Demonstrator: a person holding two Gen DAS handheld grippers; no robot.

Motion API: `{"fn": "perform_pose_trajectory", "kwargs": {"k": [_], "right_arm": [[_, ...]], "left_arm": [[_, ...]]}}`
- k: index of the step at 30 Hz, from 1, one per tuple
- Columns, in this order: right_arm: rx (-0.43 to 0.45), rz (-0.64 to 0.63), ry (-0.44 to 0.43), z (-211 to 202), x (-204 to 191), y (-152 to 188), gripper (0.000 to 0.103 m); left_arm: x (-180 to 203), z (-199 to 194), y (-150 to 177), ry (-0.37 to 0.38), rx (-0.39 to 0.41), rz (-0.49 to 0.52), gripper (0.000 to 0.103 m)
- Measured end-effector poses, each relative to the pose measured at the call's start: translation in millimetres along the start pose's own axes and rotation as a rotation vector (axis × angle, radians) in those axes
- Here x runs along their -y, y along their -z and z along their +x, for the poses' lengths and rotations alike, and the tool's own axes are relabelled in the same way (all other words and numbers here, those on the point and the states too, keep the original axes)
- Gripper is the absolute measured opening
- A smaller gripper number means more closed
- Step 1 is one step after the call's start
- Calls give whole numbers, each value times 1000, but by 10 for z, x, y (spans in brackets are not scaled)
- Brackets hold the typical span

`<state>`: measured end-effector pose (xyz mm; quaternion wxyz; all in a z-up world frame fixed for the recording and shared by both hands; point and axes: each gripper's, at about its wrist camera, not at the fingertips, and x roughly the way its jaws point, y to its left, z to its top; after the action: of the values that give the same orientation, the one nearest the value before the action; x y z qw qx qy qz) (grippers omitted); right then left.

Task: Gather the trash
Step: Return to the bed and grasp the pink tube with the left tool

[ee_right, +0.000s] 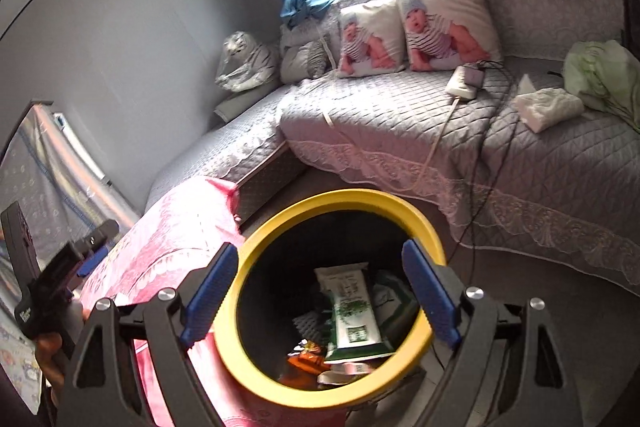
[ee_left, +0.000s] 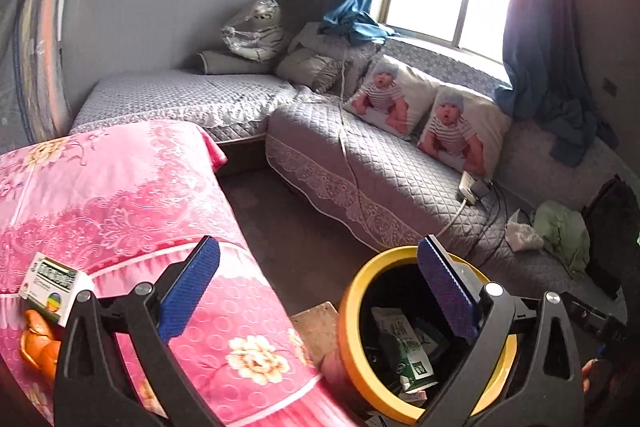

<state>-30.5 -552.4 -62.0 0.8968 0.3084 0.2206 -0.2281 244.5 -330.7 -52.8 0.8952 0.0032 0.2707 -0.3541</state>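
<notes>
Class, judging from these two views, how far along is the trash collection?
Done: wrappers already lie in the yellow bin. In hand: nothing; left gripper and right gripper are both open and empty. Left: a small box and something orange remain on the pink cover.

right hand-held gripper (ee_right: 320, 293): open, empty | over yellow-rimmed bin (ee_right: 424, 223) | white-green packet (ee_right: 352, 311) inside

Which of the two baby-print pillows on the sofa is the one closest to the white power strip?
The baby-print pillow farther from the window's blue curtain: the white power strip lies just below its lower corner. The other pillow sits beyond it, toward the folded grey bedding.
</notes>
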Motion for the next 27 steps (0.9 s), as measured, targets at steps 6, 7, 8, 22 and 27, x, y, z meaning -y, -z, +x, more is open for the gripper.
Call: {"fn": "perform_pose_trajectory", "kwargs": {"k": [6, 7, 8, 22, 27], "right_arm": [[-48, -81, -59, 154, -450, 90, 81], [-56, -95, -70, 182, -521, 105, 81], [-62, -107, -79, 205, -599, 126, 81], [-148, -239, -168, 613, -1543, 303, 81], [-165, -287, -179, 703, -1845, 371, 81]], "left_arm": [[-881, -480, -173, -200, 76, -115, 95], [-1079, -591, -177, -245, 93, -132, 95], [-1275, -694, -171, -294, 106, -148, 95], [-3935, -1319, 437, -758, -83, -409, 94], [-4227, -1172, 513, -741, -153, -431, 94]]}}
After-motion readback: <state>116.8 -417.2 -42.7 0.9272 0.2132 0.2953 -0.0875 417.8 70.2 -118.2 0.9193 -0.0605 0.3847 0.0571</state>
